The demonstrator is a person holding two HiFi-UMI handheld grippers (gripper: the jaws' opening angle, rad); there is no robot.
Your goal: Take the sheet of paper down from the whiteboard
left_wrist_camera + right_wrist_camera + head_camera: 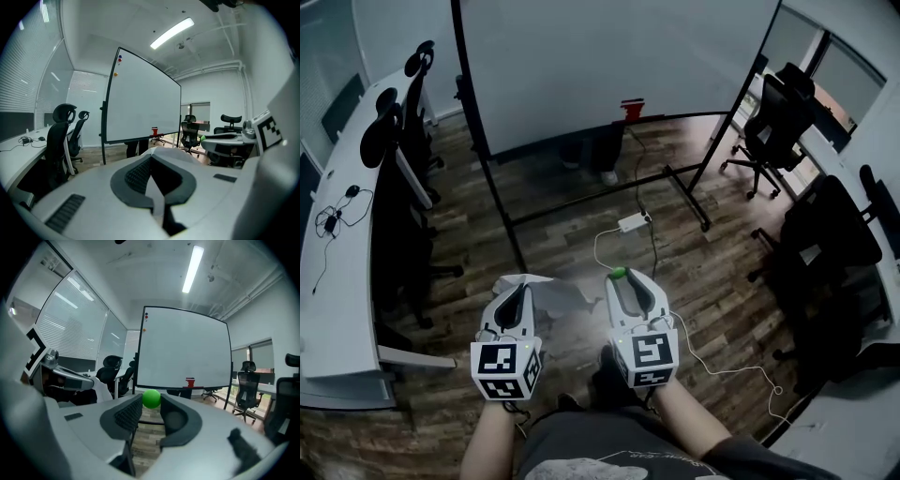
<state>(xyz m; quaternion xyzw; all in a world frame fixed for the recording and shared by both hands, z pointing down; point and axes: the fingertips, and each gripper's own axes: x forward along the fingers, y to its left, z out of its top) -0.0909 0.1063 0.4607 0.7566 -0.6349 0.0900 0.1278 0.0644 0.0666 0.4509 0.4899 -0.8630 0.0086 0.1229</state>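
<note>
The whiteboard [619, 66] stands on its wheeled frame ahead of me, its face bare apart from small magnets [119, 59] at the top left corner. My left gripper [517, 283] is shut on the white sheet of paper [555, 295], which hangs crumpled to the right of its tips; in the left gripper view the paper [157, 194] runs between the closed pads. My right gripper [621, 276] grips a green round magnet [151, 398] at its fingertips, with the jaws standing wide around it. Both grippers are held low, well back from the board.
A red item [632, 110] sits on the board's tray. A white power strip [633, 222] and its cable lie on the wooden floor between me and the board's legs [689, 192]. Office chairs [778, 117] stand right and a long desk [337, 262] with chairs stands left.
</note>
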